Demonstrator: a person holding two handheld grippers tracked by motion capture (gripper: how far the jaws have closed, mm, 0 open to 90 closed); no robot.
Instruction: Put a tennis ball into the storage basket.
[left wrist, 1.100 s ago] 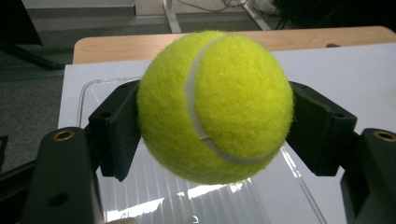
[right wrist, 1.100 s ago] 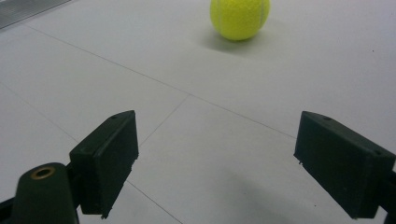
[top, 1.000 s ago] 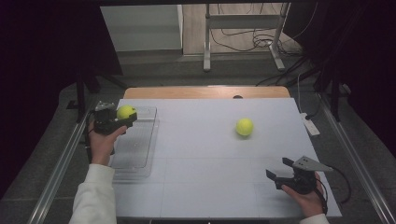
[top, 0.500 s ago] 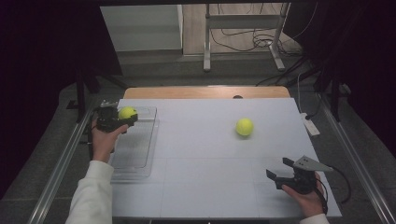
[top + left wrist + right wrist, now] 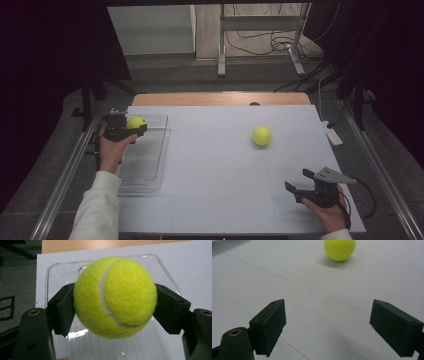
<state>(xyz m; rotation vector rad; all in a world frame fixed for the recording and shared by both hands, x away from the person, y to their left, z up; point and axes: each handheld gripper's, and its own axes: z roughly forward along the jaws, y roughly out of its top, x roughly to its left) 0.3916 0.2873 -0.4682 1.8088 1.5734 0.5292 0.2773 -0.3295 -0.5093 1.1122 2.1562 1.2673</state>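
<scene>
**Ball held over the tray, second ball waiting**

We start with the desk [image 5: 220, 165], its white top carrying everything. At its left edge lies a clear tray [image 5: 150, 160], long and shallow, with nothing in it that we can see. We judge it to be the place where the balls are meant to go.

Our left tool [image 5: 131, 129] is clamped on a ball [image 5: 115, 297], the pads pressing its two sides. It hangs above the far end of the tray, and we take it that the ball is kept there so it can drop inside the rim. The left gripper view shows the tray wall behind and below the ball.

The other ball [image 5: 262, 135] sits on the bare desk, right of centre, well apart from the tray. Our right tool [image 5: 301, 186] rests near the front right corner, its jaws wide with nothing between them, aimed toward that ball, likely the next pick.

Whether the held ball touches the tray floor we cannot tell. The ball hides the near tray floor, and clear plastic blurs its rim.
</scene>
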